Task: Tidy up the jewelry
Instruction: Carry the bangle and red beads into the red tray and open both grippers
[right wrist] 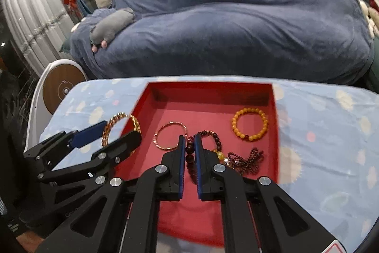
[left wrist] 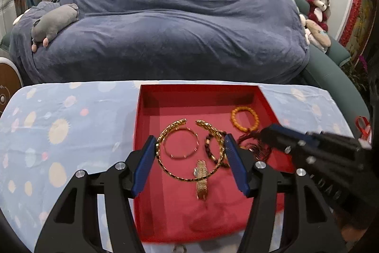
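Dark bead bracelet (right wrist: 189, 153) between right hand-held gripper (right wrist: 189, 138) (gripped)

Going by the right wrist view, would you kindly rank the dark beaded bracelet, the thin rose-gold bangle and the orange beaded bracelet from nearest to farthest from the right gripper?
1. Dark beaded bracelet: clamped between the right gripper's jaws.
2. Thin rose-gold bangle: just left of the fingertips, on the red tray floor.
3. Orange beaded bracelet: farther right, toward the tray's back corner.

Left gripper (left wrist: 189, 153) grips wide; right gripper (right wrist: 189, 141) pinched nearly closed
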